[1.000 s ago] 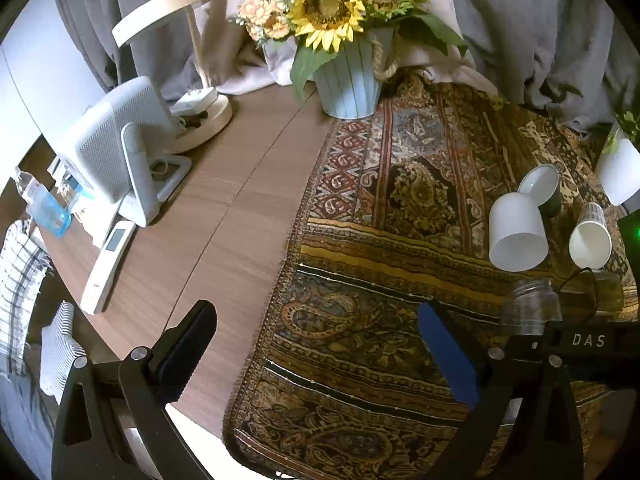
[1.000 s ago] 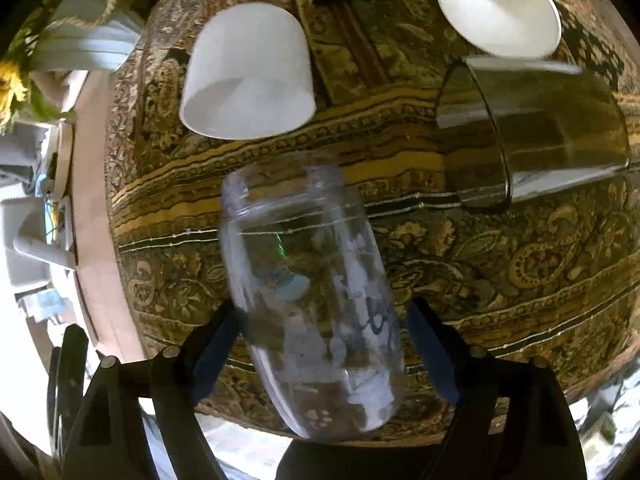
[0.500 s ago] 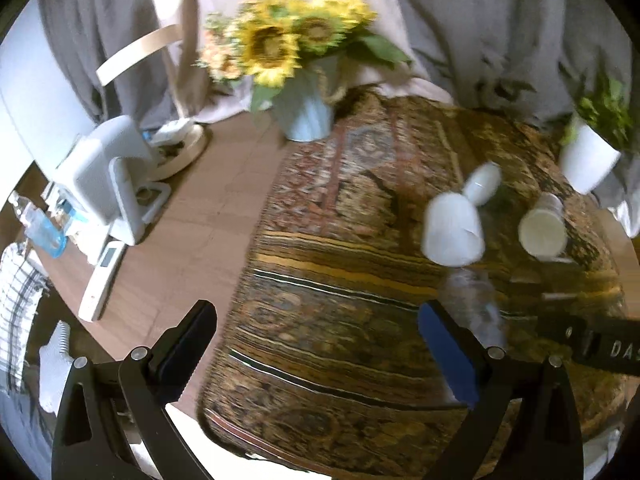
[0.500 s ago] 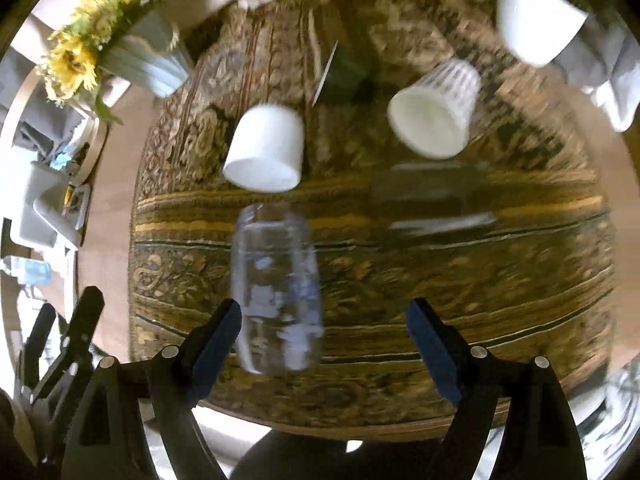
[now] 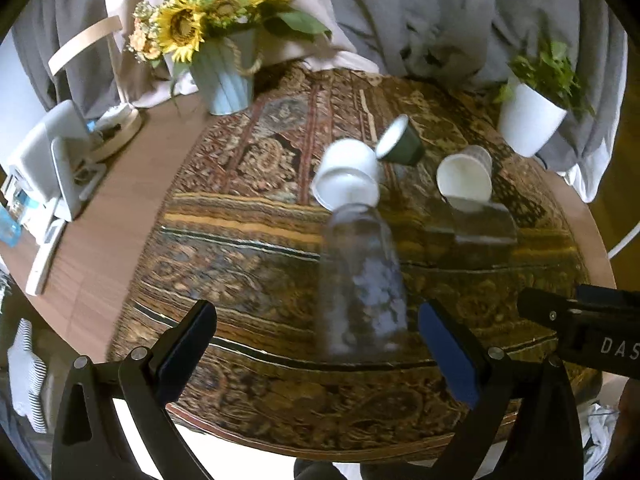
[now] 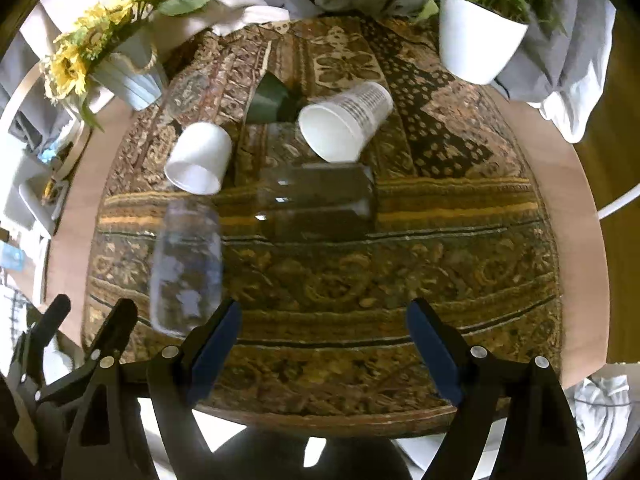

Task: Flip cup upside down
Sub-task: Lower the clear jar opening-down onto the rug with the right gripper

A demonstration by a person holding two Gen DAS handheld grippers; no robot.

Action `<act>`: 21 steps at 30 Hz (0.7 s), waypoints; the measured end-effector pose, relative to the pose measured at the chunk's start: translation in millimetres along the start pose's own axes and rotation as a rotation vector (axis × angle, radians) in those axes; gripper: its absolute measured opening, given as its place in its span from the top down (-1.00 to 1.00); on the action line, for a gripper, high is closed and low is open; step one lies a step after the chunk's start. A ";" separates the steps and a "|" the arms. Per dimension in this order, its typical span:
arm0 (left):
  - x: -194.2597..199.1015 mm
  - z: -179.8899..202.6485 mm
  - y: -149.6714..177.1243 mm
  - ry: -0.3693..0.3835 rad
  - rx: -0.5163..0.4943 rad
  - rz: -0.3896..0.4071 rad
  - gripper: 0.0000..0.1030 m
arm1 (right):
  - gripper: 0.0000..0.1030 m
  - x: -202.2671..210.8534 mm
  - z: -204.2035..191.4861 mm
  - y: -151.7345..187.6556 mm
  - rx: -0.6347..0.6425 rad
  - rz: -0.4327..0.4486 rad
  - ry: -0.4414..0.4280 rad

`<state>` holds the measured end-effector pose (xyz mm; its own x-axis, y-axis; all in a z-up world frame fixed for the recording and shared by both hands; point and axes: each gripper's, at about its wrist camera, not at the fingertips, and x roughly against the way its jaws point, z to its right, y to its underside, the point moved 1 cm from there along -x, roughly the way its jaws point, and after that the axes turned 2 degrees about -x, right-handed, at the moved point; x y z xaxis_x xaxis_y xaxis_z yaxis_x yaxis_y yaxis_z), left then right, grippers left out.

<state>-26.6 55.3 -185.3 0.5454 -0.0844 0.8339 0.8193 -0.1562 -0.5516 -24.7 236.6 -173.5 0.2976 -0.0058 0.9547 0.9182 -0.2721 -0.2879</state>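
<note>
A clear glass jar (image 5: pixel 362 280) (image 6: pixel 186 264) stands on the patterned cloth near the table's front, its narrow threaded mouth up. A clear tumbler (image 6: pixel 316 200) (image 5: pixel 476 226) lies on its side behind it. A plain white cup (image 6: pixel 200 158) (image 5: pixel 348 180), a printed white paper cup (image 6: pixel 344 124) (image 5: pixel 464 174) and a dark green cup (image 6: pixel 270 98) (image 5: pixel 400 142) also lie on their sides. My left gripper (image 5: pixel 318 344) is open, the jar just ahead between its fingers. My right gripper (image 6: pixel 322 344) is open and empty, right of the jar.
A sunflower vase (image 5: pixel 224 76) stands at the back left, a white plant pot (image 6: pixel 478 44) at the back right. A white device (image 5: pixel 52 160) and a remote (image 5: pixel 44 260) lie on the bare wood at left. The table's front edge is just below the grippers.
My right gripper has let go of the jar and pulled back and to the right. Both views have drawn back and now take in the whole table.
</note>
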 end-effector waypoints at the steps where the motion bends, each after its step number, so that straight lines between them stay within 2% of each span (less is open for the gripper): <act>1: -1.5 3.5 5.1 -0.003 -0.008 0.010 -1.00 | -0.64 -2.9 2.8 2.4 0.004 -0.005 0.008; 10: -29.0 19.3 37.8 -0.058 -0.034 0.029 -1.00 | -0.64 -29.4 21.0 24.8 0.051 -0.043 0.058; 21: -39.6 29.0 50.5 -0.113 -0.049 0.166 -0.96 | -0.64 -58.1 26.7 40.2 0.099 -0.107 0.091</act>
<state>-1.7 79.3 -246.6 0.6909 -0.0029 0.7229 0.7083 -0.1976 -0.6777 1.9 251.7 -242.6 0.1757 -0.0701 0.9819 0.9661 -0.1795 -0.1857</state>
